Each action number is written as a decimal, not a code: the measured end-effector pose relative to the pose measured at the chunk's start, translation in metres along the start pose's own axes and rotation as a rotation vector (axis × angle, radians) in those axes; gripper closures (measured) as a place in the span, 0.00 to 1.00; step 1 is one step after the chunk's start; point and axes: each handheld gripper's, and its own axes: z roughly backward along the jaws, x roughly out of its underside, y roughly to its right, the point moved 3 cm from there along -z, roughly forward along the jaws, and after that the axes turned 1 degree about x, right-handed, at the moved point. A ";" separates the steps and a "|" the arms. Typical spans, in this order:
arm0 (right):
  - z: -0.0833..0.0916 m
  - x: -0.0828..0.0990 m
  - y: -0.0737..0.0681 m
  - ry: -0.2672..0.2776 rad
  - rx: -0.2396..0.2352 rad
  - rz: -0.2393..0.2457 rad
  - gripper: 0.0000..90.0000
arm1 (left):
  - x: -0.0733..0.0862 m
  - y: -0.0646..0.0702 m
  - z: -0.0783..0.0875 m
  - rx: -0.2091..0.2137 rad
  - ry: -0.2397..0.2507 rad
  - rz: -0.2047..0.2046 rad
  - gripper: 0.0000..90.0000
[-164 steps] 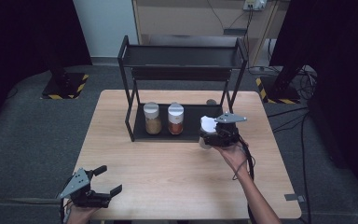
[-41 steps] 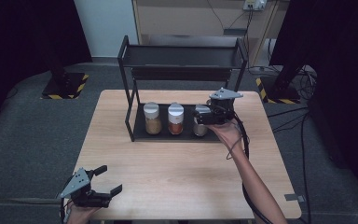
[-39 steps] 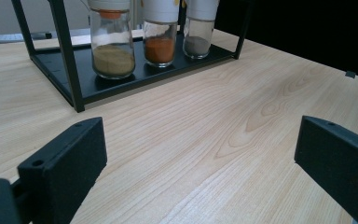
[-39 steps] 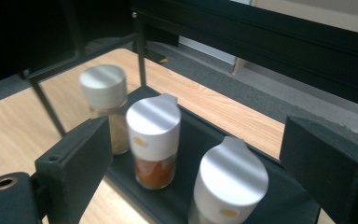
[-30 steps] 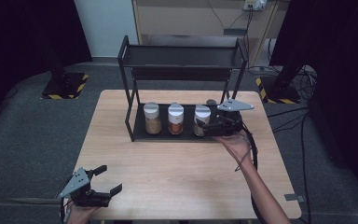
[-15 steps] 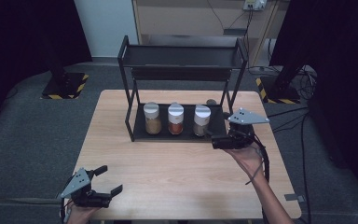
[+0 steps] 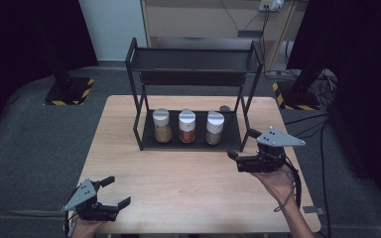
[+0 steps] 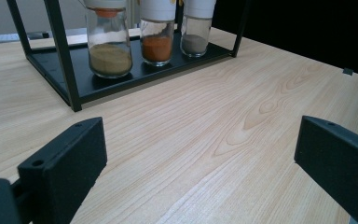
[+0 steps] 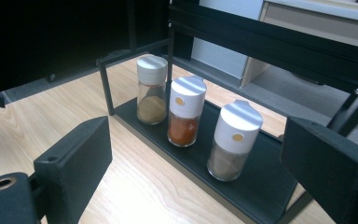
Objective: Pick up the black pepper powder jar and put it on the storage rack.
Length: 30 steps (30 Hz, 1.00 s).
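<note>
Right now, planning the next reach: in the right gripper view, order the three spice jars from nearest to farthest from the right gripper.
1. Grey-brown spice jar, at the near end of the rack's bottom shelf.
2. Orange spice jar, in the middle.
3. Tan spice jar, at the far end.

White-capped jars (image 7: pixel 187 126) — black rack (image 7: pixel 193 59)

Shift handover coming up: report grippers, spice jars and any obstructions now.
Right gripper open, empty, off the rack's right front corner. Left gripper open, idle at near table edge. Three spice jars upright on the lower shelf. Nothing in the way.
</note>
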 end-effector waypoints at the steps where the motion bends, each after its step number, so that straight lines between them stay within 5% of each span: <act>1: 0.004 0.001 -0.001 0.002 0.005 0.002 0.10 | 0.000 0.000 0.000 0.000 0.000 0.001 0.01; 14: 0.054 0.030 -0.006 0.037 0.030 -0.018 0.10 | 0.000 0.000 0.000 -0.003 -0.003 0.001 0.01; 30: 0.081 0.082 -0.010 0.049 0.054 -0.065 0.10 | 0.000 0.000 0.000 -0.005 -0.005 0.001 0.01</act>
